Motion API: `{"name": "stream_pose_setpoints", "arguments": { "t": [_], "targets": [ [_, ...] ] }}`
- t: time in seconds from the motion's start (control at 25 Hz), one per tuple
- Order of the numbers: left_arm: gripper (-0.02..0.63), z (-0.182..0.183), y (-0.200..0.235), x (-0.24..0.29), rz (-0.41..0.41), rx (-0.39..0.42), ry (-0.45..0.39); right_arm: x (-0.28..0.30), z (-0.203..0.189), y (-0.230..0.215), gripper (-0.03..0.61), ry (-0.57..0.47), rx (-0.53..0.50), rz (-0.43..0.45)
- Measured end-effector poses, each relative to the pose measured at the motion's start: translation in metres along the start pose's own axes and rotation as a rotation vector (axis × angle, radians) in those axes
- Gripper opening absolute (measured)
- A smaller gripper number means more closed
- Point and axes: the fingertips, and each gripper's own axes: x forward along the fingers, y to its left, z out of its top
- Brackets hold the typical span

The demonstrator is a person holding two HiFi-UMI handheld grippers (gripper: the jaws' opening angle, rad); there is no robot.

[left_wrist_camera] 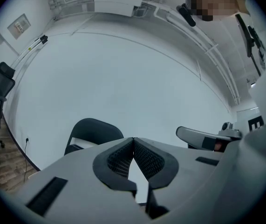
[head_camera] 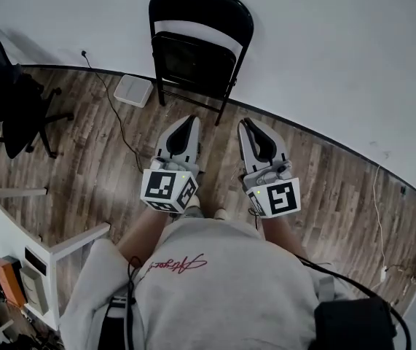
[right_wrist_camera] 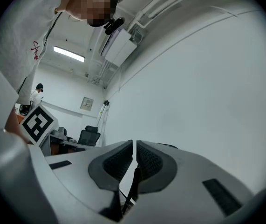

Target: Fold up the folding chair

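At twelve o'clock, against the wall, stands your folding chair point(head_camera: 193, 60); your left gripper point(head_camera: 190, 119) and right gripper point(head_camera: 246, 124) hang at its six, jaws closed on nothing.

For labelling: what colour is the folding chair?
The folding chair is black, clearest in the head view.

Wood floor point(head_camera: 84, 173) carries folding chair point(head_camera: 193, 60), office chair point(head_camera: 14, 108), flat white box point(head_camera: 132, 90), black cable point(head_camera: 113, 108).
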Motion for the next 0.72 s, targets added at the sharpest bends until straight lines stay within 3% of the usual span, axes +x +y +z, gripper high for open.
{"name": "stream_pose_setpoints", "arguments": {
  "t": [0.2, 0.72],
  "targets": [
    [0.017, 0.012, -0.038, -0.015, -0.001, 0.057, -0.073, -0.031, 0.011, 0.005, 0.029, -0.003, -0.037, 0.025],
    [0.017, 0.014, -0.065, -0.033, -0.007, 0.103, -0.072, -0.061, 0.006, 0.010, 0.018, -0.004, -0.040, 0.057]
  ]
}}
